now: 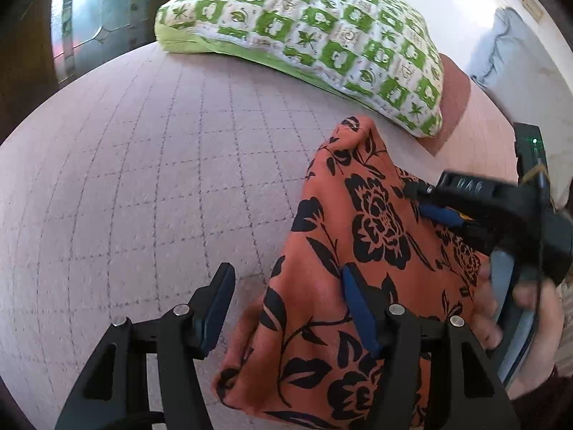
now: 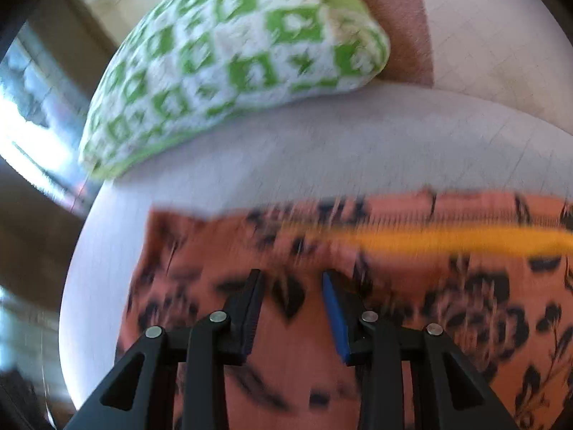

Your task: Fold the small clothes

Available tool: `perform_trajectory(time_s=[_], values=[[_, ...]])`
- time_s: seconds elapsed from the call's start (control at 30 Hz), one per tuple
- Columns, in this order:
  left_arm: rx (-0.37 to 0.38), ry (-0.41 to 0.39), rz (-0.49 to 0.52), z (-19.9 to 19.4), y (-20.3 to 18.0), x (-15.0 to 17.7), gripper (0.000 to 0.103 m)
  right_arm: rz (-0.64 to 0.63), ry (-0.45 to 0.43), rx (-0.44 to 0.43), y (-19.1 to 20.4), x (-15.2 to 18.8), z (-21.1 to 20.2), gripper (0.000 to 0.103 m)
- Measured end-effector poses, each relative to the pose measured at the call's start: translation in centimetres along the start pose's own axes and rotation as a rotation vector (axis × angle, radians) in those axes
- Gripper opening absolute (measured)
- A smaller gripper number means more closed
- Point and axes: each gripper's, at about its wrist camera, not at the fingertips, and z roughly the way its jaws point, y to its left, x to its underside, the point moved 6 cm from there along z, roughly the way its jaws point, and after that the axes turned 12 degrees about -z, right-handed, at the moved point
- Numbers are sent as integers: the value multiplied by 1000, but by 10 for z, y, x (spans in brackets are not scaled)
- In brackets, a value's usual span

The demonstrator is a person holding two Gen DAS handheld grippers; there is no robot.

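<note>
An orange cloth with a black flower print (image 1: pixel 358 251) lies bunched on the pink quilted bed (image 1: pixel 143 179). My left gripper (image 1: pixel 286 279) is open; its right finger rests over the cloth's left part and its left finger is over bare bed. My right gripper (image 1: pixel 417 193) shows at the right of the left wrist view, low over the cloth's right side. In the blurred right wrist view my right gripper (image 2: pixel 292 279) is open above the cloth (image 2: pixel 286 351), nothing between the fingers. A blurred yellow streak (image 2: pixel 447 240) crosses the cloth.
A green and white patterned pillow (image 1: pixel 304 36) lies at the far side of the bed; it also shows in the right wrist view (image 2: pixel 222 57). A brown cushion (image 1: pixel 454 100) sits behind it. A wall and a window are beyond the bed.
</note>
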Motion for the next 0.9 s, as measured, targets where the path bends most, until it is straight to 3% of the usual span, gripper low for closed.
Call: perform_trajectory(time_s=[0.13,0.33,0.43,0.5,0.57,0.67,0.77,0.9], values=[[29,-6,-14,-4,2,-5,63,59,-56,-58,-10,7,-35,38],[63,-82,115,-20,-19,6,63,99,-69,-30,-53,67,-111,38],[3,-97,163,-14,-23,12,63,131,-71,36,-85,105,-147,38],[-107,-45,190,4,-15,18,64,150,-56,96,-107,130,-165,38],[-126,-16,185,12,-10,22,67,195,-27,136,-130,161,-178,38],[-137,-27,186,8,-10,20,69,267,81,128,-159,203,-174,37],[-111,-58,166,-5,-10,15,69,296,7,93,-166,207,-192,37],[-71,-141,210,-27,-18,10,69,326,-185,140,-185,198,-231,37]])
